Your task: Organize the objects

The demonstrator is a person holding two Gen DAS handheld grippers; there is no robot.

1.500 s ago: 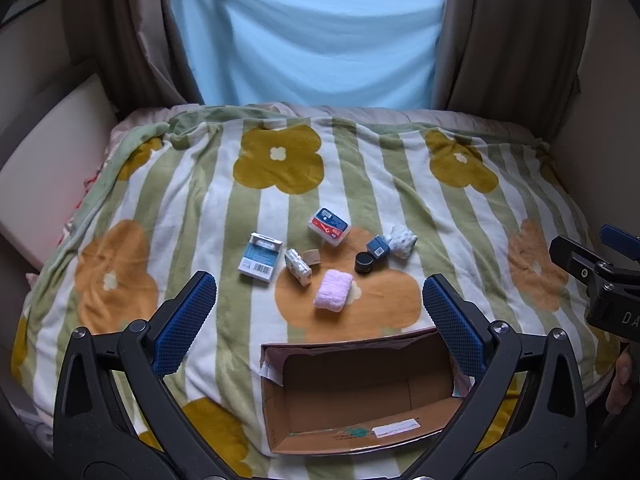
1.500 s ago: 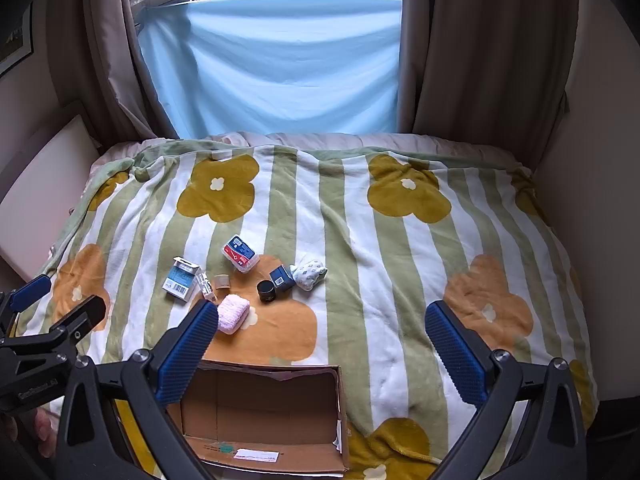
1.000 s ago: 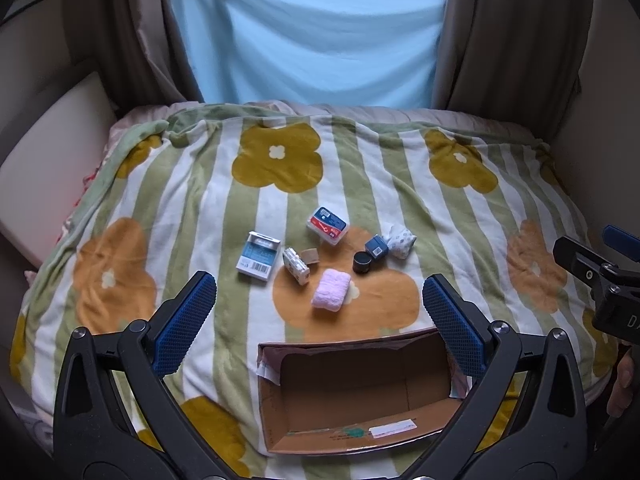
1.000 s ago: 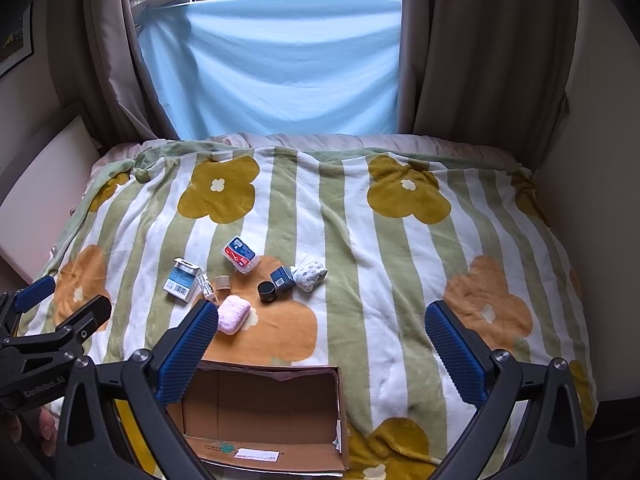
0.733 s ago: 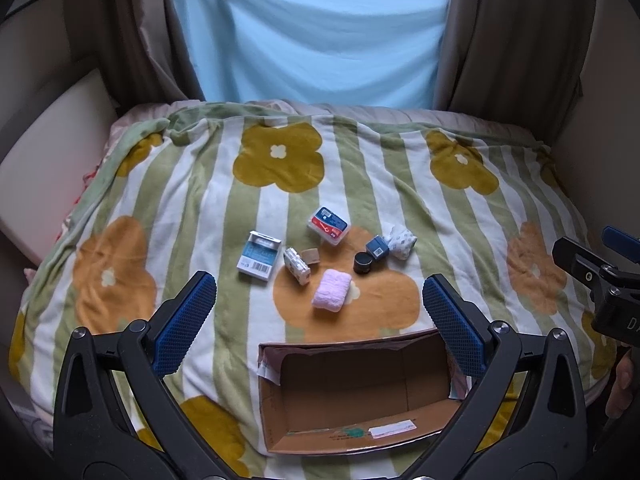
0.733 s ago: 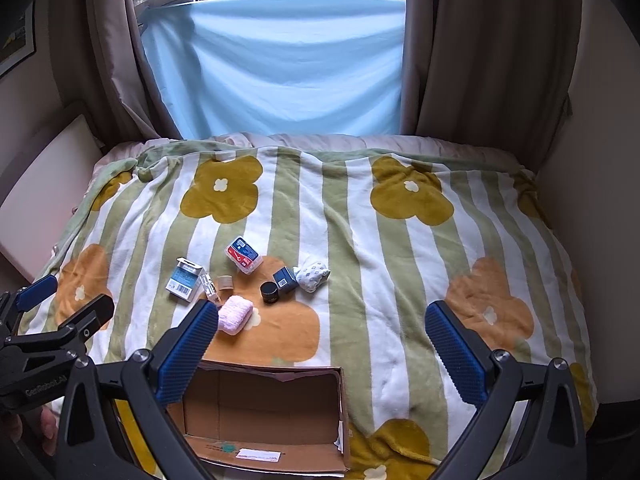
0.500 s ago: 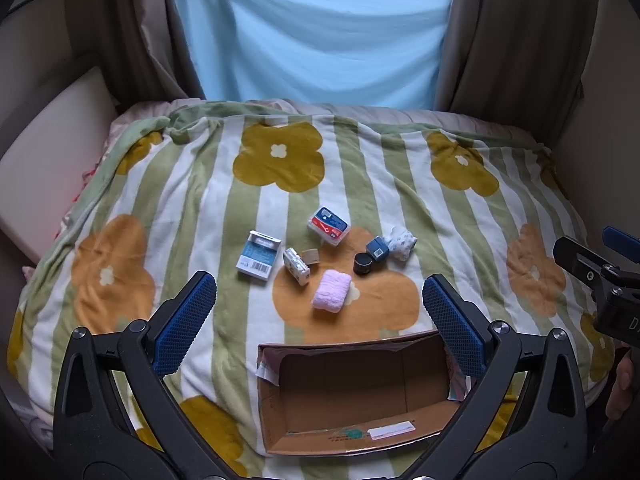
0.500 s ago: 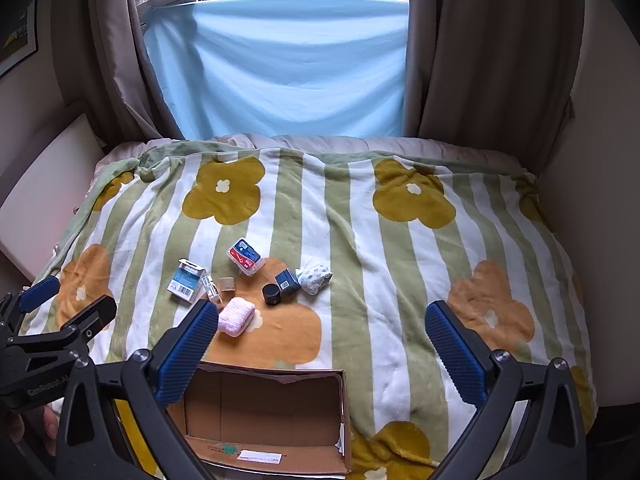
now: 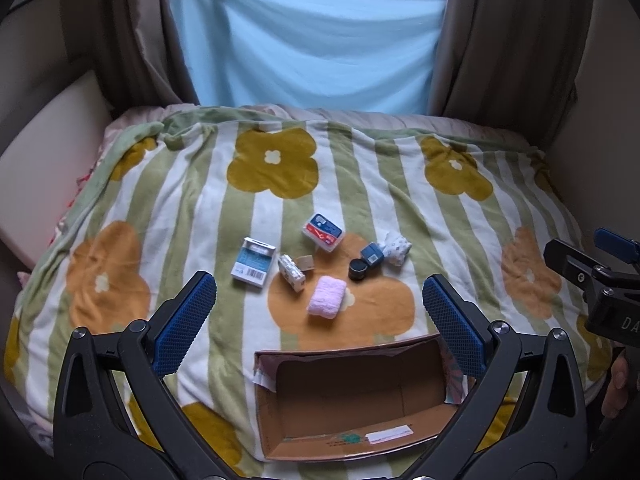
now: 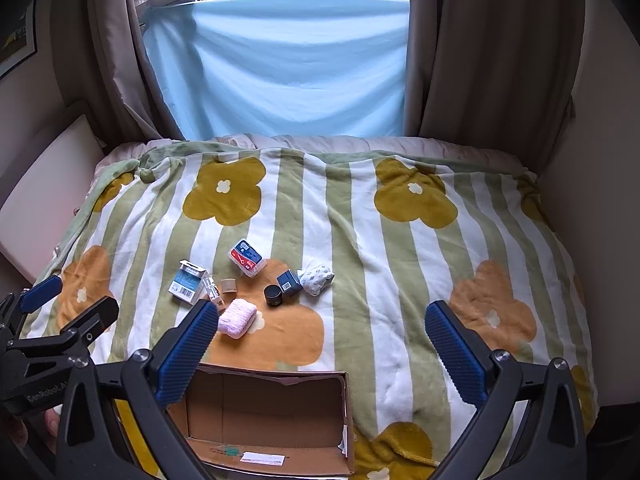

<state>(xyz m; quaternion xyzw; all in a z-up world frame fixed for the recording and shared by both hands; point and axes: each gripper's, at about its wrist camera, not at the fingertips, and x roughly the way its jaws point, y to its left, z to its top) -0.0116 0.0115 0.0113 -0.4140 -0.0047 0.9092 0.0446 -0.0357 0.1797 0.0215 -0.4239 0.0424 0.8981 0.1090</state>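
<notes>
While both grippers' jaws gape empty, cardboard box (image 9: 352,404) below, sm. items on blanket (image 9: 440,208).

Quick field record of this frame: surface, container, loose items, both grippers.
surface: striped flower blanket on a bed
container: open cardboard box, nothing inside, near edge
loose items: pink cloth, black jar, blue-white carton, red-blue pack, all beyond the box
left gripper: open, holding nothing
right gripper: open, holding nothing
</notes>
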